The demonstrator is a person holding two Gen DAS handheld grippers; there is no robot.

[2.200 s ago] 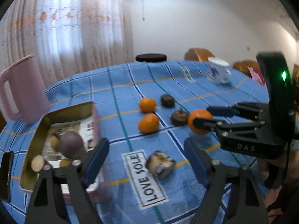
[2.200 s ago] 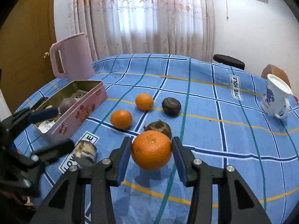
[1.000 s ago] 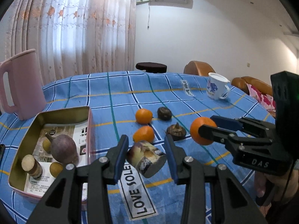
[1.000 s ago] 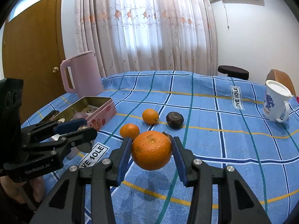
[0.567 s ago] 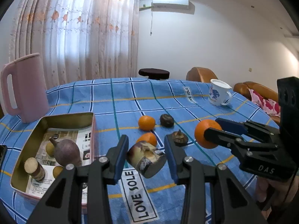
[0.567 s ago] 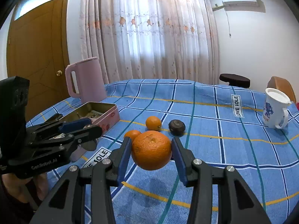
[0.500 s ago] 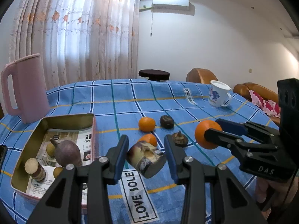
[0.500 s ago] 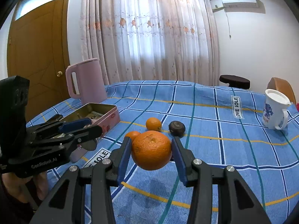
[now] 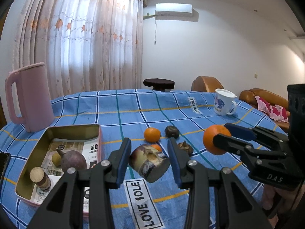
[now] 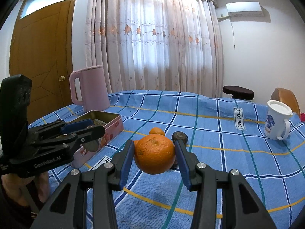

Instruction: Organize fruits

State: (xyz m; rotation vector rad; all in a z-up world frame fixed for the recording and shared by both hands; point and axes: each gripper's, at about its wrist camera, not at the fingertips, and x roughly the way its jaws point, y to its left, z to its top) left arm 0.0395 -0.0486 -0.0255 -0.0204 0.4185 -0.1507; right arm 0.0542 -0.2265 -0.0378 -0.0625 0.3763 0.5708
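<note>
My left gripper is shut on a brown mottled cut fruit piece and holds it above the blue checked tablecloth. My right gripper is shut on a large orange, also lifted; it shows at the right of the left wrist view. An open metal tin at the left holds a purple fruit and small pieces. On the cloth lie a small orange, another small orange half hidden behind my piece, and two dark fruits.
A pink jug stands behind the tin. A white mug stands at the far right of the table. A dark stool and brown chairs are beyond the table edge.
Both grippers have risen higher above the table with their fruit still held. 2.2 s ago the left gripper was open with the cut piece lying on the cloth; it has since shut on it and lifted it.
</note>
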